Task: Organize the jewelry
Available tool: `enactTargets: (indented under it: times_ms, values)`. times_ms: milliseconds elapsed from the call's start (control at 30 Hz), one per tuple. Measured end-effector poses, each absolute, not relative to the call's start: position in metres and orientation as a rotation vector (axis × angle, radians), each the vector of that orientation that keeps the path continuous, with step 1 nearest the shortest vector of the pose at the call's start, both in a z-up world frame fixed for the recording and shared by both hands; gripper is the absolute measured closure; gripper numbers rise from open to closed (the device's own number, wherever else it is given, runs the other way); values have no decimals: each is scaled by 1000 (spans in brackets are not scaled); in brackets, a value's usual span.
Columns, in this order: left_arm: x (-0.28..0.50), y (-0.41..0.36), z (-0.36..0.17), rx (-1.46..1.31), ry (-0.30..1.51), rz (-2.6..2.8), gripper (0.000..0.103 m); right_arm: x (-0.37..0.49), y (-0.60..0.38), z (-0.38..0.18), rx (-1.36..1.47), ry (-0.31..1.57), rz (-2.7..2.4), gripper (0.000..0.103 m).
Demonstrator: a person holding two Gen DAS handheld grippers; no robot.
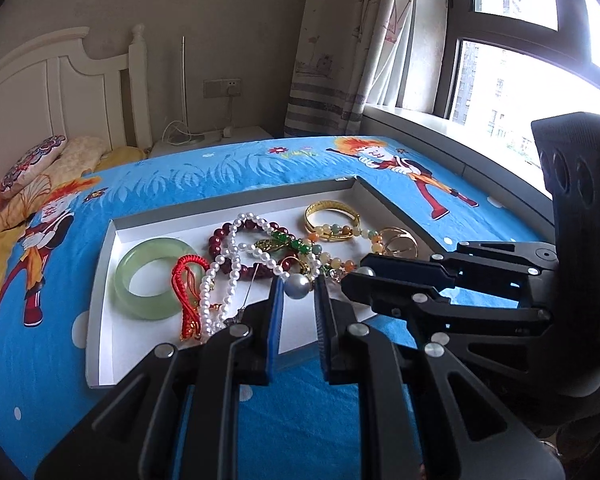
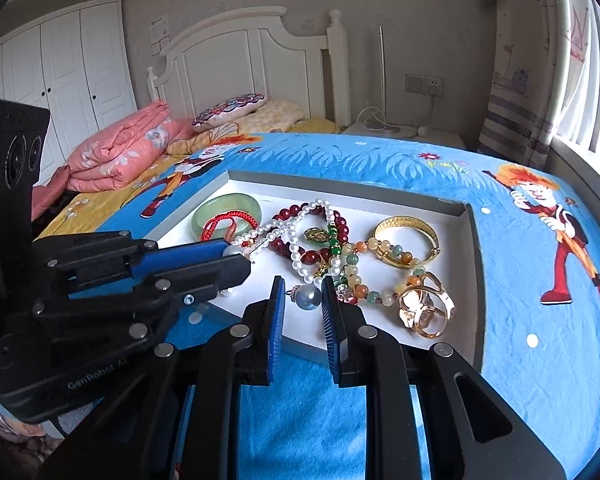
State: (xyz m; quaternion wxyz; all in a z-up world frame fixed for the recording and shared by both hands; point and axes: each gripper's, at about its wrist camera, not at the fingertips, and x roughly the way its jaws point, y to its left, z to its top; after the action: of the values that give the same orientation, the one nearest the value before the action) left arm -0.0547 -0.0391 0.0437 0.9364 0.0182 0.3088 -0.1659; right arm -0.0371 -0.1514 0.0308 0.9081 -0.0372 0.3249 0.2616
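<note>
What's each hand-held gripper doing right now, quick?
Left hand-held gripper: open, a grey pearl between its fingertips, not clamped.
Right hand-held gripper: open, a grey-blue pearl between its fingertips.

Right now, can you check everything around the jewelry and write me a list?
Surface: white tray on a blue cartoon bedspread.
Job's things: jade bangle, pearl strand, dark red beads, gold bangle, gold rings, grey pearl bead, tangled together in the tray.
Clutter: red cord.
Grippers: left gripper and right gripper both open, each framing the grey pearl bead.
Cables: white cable by the wall socket.
Surroundings: headboard, folded quilt, window.
</note>
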Motion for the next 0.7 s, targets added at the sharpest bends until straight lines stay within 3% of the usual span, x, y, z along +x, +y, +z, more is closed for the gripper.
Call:
enactTargets:
  times_ms: [700]
  values:
    - [-42,-36,34,48,668,-314,88,-16,-149,25,-31,729,543,83]
